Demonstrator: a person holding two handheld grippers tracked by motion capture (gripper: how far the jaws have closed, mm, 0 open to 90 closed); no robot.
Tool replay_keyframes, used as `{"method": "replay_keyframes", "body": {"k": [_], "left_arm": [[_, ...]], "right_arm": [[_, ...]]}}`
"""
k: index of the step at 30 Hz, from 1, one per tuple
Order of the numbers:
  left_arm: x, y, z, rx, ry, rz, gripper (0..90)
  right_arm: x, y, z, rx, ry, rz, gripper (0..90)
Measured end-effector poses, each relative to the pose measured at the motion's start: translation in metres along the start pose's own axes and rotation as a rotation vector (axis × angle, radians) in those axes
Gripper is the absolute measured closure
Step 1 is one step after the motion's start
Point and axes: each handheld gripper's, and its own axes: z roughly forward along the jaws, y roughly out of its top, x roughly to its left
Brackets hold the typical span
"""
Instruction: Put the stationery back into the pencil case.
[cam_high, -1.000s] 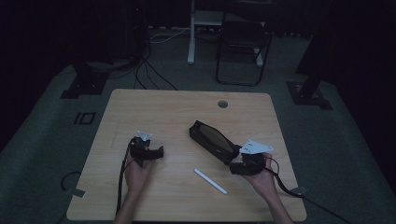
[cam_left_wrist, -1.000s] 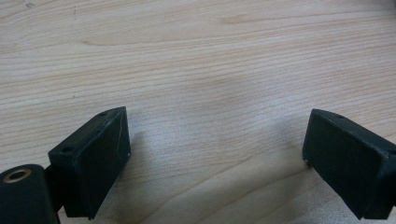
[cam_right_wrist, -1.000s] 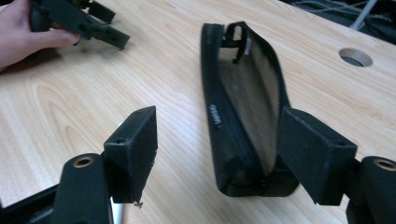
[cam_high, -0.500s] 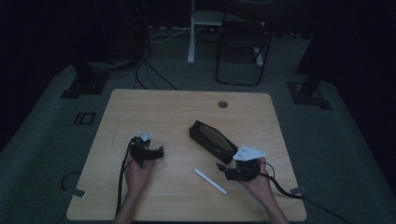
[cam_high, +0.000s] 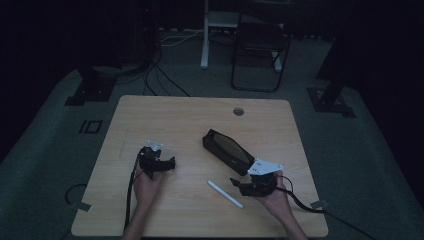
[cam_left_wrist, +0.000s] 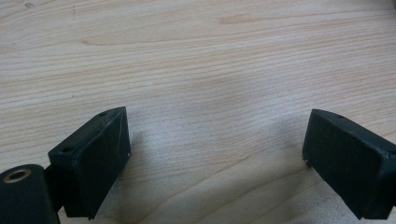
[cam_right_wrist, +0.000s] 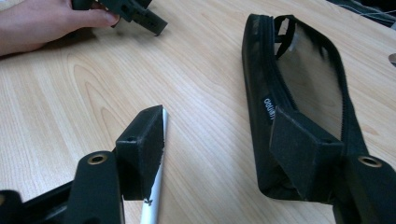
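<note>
An unzipped black pencil case (cam_high: 227, 150) lies slantwise on the right half of the wooden table (cam_high: 175, 115). A white pen (cam_high: 225, 193) lies in front of it. My right gripper (cam_high: 237, 184) is low over the table between the pen's right end and the case's near end. In the right gripper view this gripper (cam_right_wrist: 219, 149) is open; its jaws have just been closing a little, with bare wood between them. Its left jaw covers part of the pen (cam_right_wrist: 156, 196) and its right jaw overlaps the case (cam_right_wrist: 308, 79). My left gripper (cam_high: 170, 164) rests open, bare wood between the jaws (cam_left_wrist: 215, 158).
A round cable hole (cam_high: 238, 111) sits near the table's far edge. Behind the table stand a dark chair (cam_high: 260, 45), stand bases and floor cables. The other hand (cam_right_wrist: 46, 23) with the left gripper (cam_right_wrist: 140, 16) shows in the right gripper view.
My right gripper has shifted a little left and toward the table's front edge, closer to the pen. The left hand, the case and the pen have stayed put.
</note>
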Motion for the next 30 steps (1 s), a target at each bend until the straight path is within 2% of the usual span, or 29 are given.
{"method": "replay_keyframes", "body": {"k": [13, 30], "left_arm": [[0.0, 0.0, 0.0, 0.001, 0.0, 0.002, 7.9], [0.0, 0.0, 0.0, 0.001, 0.0, 0.001, 7.9]], "right_arm": [[0.01, -0.006, 0.009, 0.024, 0.037, -0.018, 38.8], [0.02, -0.014, 0.016, 0.052, 0.06, -0.041, 42.2]]}}
